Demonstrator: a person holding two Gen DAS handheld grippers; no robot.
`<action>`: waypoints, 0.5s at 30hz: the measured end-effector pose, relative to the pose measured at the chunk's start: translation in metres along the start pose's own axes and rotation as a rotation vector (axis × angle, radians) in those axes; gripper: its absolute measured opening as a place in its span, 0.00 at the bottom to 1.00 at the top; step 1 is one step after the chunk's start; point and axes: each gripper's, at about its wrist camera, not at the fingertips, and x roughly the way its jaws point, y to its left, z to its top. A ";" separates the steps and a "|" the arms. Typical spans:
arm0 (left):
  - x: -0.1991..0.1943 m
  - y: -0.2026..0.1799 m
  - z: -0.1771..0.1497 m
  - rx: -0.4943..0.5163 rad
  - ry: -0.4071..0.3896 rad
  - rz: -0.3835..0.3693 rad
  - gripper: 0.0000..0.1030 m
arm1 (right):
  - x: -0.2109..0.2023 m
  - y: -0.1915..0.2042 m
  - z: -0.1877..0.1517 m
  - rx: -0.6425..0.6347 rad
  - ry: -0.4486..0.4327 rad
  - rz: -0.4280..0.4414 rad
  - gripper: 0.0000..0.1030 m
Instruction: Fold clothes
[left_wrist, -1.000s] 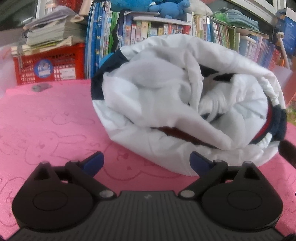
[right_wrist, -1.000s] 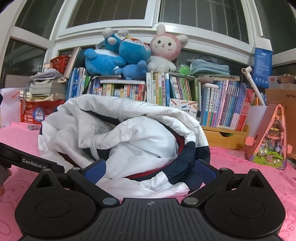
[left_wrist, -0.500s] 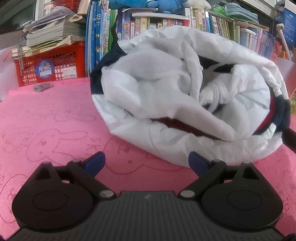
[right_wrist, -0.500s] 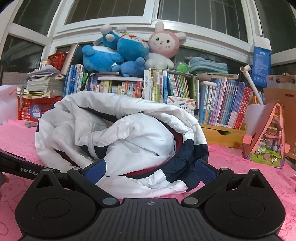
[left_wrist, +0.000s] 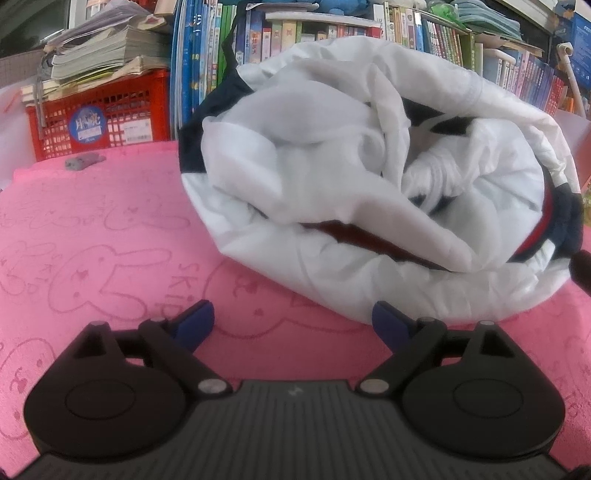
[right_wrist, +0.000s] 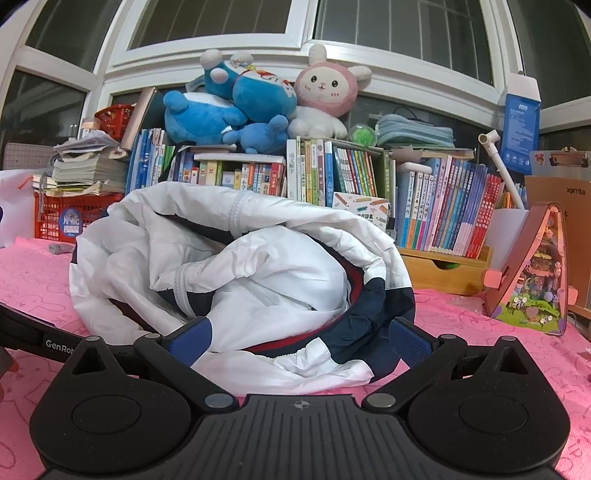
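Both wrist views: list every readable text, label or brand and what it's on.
"GenRob", cut off by the right gripper's body: on the left gripper's black arm.
"xprinto" (approximate reading): on the cardboard box.
"SKIP": embossed in the pink rabbit-pattern towel.
Round blue sticker on the red crate: Chinese characters, too blurred to read.
Book spines: Chinese titles, too small.
Blue box: print too small.

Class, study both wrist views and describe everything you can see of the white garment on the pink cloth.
The white garment is thin, crinkly fabric with navy panels, red trim and a white zip strip. It lies rolled into a loose bundle on the pink cloth, before the bookshelf. Neither open gripper, left gripper or right gripper, grips it.
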 end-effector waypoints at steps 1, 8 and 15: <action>0.000 0.000 0.000 0.000 0.001 0.000 0.91 | 0.000 0.000 0.000 -0.001 0.000 -0.002 1.00; 0.002 -0.002 0.000 0.013 0.008 0.006 0.92 | 0.015 -0.016 0.006 0.054 0.055 -0.011 0.94; 0.005 -0.006 -0.001 0.033 0.017 0.009 0.95 | 0.070 -0.038 0.036 -0.065 0.081 -0.157 0.74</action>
